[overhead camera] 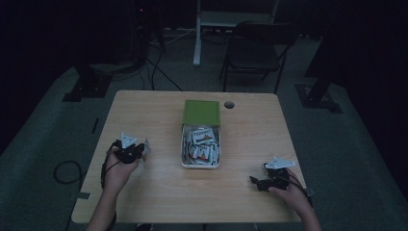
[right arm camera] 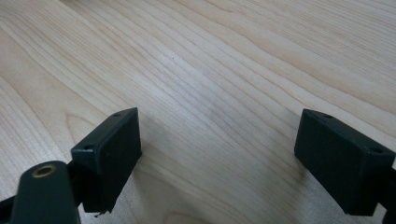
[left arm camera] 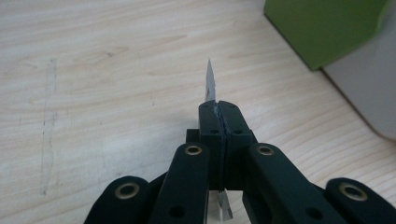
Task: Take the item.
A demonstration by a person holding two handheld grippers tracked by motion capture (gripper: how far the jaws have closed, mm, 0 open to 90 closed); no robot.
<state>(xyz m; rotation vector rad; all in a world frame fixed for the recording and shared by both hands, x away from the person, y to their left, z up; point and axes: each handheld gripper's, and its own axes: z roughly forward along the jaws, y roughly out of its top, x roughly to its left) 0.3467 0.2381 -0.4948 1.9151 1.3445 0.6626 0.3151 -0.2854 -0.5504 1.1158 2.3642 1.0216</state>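
The left gripper [left arm camera: 218, 109] has its jaws pressed tight on a thin white packet [left arm camera: 210, 84], seen edge-on and poking out beyond the jaw tips, low over the table [overhead camera: 159, 192] and out to the left of the tin [overhead camera: 184, 144]. That tin, off to this gripper's right, is full of more packets [overhead camera: 201, 144] (white with orange marks, print too small to read), and its green lid [overhead camera: 201, 113] stands open on the far side. So the step in hand looks like carrying one packet out of the tin to lay it on the bare wood. The next move, I'd judge, calls for a short drop to the tabletop and then parting the jaws cleanly, so the flimsy packet falls flat and doesn't cling to a pad. Nothing lies under or ahead of this gripper; the wood there is bare. The right gripper [right arm camera: 219, 158] rests low on the table's near right side, jaws spread wide with nothing between them, well apart from the tin. Beyond the table stand a dark folding chair [overhead camera: 255, 53] and some floor cables [overhead camera: 154, 67], out of the way.
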